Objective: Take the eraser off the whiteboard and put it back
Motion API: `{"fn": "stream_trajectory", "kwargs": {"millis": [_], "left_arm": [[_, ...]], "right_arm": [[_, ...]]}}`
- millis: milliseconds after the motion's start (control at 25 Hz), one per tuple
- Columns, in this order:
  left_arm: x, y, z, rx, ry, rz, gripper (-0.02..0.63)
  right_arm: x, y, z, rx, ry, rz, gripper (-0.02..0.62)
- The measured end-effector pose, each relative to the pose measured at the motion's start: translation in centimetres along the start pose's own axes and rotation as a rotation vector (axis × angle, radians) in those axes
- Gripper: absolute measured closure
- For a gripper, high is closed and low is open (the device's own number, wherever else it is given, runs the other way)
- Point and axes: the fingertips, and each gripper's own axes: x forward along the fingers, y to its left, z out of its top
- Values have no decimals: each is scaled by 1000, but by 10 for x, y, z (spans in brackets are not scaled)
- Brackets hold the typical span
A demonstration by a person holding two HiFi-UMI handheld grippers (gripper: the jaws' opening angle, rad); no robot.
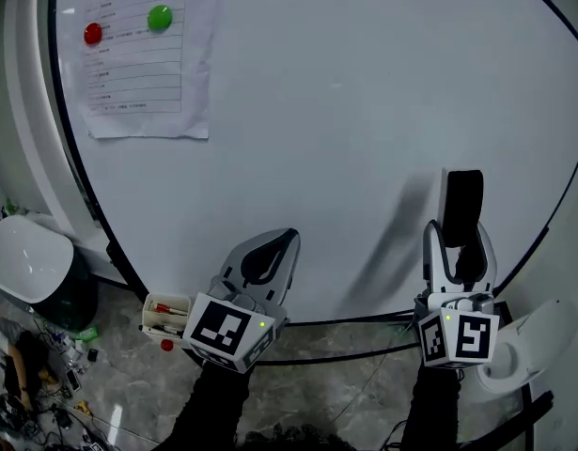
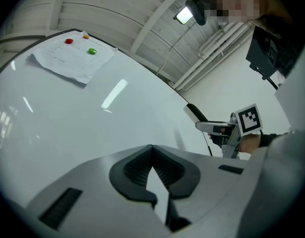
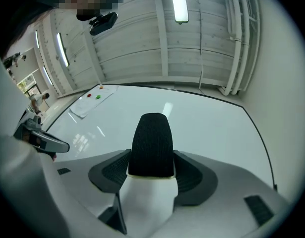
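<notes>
The eraser (image 1: 462, 209), a white body with a black felt face, stands upright in my right gripper (image 1: 458, 256), whose jaws are shut on its sides. In the right gripper view the eraser (image 3: 151, 144) fills the gap between the dark pads (image 3: 108, 171). It hangs in front of the lower right of the whiteboard (image 1: 364, 101) and casts a shadow to its left. My left gripper (image 1: 268, 256) is shut and holds nothing, low before the board's bottom edge. In the left gripper view its tips (image 2: 152, 150) meet, and the eraser (image 2: 198, 114) shows at the right.
A paper sheet (image 1: 143, 54) with a red magnet (image 1: 92, 34) and a green magnet (image 1: 160, 17) hangs at the board's upper left. A small marker tray (image 1: 164, 314) sits at the bottom edge. A white bin (image 1: 25, 256) stands on the floor at left.
</notes>
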Motion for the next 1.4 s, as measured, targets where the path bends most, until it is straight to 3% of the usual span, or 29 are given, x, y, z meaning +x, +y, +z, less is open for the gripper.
{"fn": "stream_trajectory", "kwargs": {"millis": [400, 720, 1400], "left_arm": [[16, -24, -10, -25, 4, -58, 600], [35, -57, -8, -22, 7, -19, 600], [104, -228, -3, -42, 10, 92, 600]], "right_arm": [[-32, -45, -22, -42, 76, -122, 320], [-46, -87, -28, -22, 79, -110, 319], [-111, -266, -47, -20, 107, -23, 319]]}}
